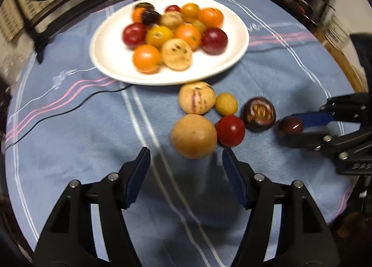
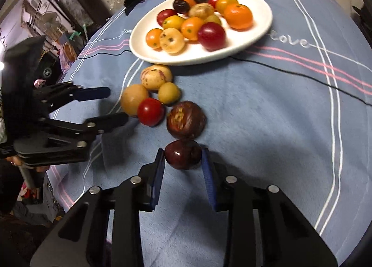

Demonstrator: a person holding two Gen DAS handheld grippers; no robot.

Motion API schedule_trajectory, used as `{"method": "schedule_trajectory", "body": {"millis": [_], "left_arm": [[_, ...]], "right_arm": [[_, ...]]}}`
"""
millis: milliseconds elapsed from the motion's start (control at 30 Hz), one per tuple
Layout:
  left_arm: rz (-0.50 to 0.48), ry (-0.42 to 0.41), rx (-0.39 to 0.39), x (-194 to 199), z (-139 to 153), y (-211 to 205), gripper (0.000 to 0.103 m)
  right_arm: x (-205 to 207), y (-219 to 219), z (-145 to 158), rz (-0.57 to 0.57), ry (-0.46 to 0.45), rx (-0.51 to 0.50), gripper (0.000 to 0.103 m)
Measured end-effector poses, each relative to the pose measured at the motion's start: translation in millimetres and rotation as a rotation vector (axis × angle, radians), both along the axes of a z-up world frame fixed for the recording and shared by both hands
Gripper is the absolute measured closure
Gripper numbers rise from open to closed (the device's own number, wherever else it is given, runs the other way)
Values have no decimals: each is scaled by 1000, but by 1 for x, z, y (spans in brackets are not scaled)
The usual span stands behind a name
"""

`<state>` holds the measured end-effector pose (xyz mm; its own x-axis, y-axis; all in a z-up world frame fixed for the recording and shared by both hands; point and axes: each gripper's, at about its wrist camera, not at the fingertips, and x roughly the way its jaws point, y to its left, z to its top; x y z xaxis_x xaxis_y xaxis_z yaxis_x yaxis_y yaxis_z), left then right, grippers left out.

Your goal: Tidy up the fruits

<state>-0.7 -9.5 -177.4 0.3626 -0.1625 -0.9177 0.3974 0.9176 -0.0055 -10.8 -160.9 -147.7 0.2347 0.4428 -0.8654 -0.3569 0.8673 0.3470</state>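
Right gripper [image 2: 183, 154]: jaws narrow, both blue pads touching a small dark-red fruit [image 2: 183, 154] that sits on the cloth [image 2: 267, 127]; no earlier view, so only the grip itself is shown. Left gripper [image 1: 186, 157]: jaws about half wide, nothing between the pads, tips just short of a tan fruit [image 1: 193, 136].

Loose fruit, on cloth near plate's front edge: tan fruit touching a red tomato [image 1: 230, 130]; behind them a pale striped fruit [image 1: 196, 100] w/ a small yellow fruit [image 1: 226, 103] just beside it; a cracked dark-purple fruit [image 2: 186, 119] lies btw. the tomato and the held fruit, close to both.

White plate [image 1: 109, 55]: farther back on the cloth, holding a heap of orange, yellow, red, pale and dark fruit, approx. a dozen, packed and touching.

Black cable [image 2: 302, 74]: runs across the cloth, passing under plate's near rim.

Cloth: blue w/ white and pink stripes, covers a round table. Dark chair [image 1: 76, 6] stands behind plate. Motion blur softens detail.
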Motion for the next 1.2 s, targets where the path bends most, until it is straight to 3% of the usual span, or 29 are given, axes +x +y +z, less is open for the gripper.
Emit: {"method": "schedule_trajectory", "body": {"millis": [67,167,333,600,1200], "left_arm": [[-9,10,8,6,-8,-1,44],[-9,38,-49,17,-13,1,56],[-12,27,-53,12,-6,5,57],[97,-37,-121,-2,32,39,57],[157,-178,-172,-12,106,49,57]], "right_arm": [[-3,-1,-2,-8,7,6,71],[-8,-1,-4,-13,14,3,71],[-11,-1,-4,-23,19,3,71],[-19,-5,4,-14,7,17,71],[-16,-22,77,-21,-154,98,71]]}}
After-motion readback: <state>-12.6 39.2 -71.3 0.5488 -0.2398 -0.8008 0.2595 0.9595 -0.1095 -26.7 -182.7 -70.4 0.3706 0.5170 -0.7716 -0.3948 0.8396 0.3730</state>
